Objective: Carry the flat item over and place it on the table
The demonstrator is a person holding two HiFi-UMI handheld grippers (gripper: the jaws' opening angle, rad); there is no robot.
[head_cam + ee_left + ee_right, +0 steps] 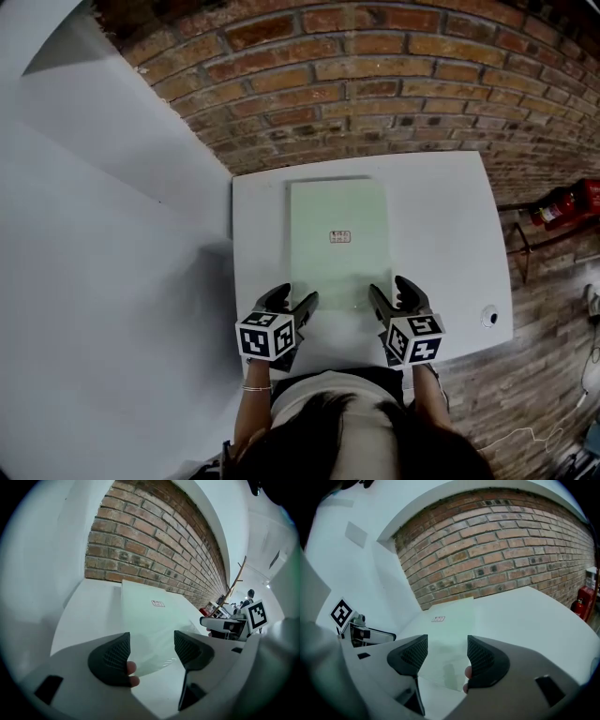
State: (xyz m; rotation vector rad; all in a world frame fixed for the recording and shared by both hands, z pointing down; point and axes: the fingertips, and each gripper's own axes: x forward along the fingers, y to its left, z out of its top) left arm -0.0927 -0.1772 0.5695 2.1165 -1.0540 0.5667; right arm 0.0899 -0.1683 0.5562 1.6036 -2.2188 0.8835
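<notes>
A pale green flat sheet (337, 253) with a small label (339, 236) lies on the white table (441, 234), its long side running away from me. My left gripper (295, 298) is at the sheet's near left corner and my right gripper (389, 289) at its near right corner. In the left gripper view the sheet's corner (154, 639) sits between the spread jaws of the left gripper (152, 651), with the pads apart from it. In the right gripper view the right gripper (443, 656) stands the same way around the sheet's other corner (440, 667). Both grippers are open.
A brick wall (375, 84) runs behind the table's far edge and a white wall (94, 234) stands to the left. A red fire extinguisher (562, 204) stands on the floor at the right. A small round object (488, 317) lies near the table's right front corner.
</notes>
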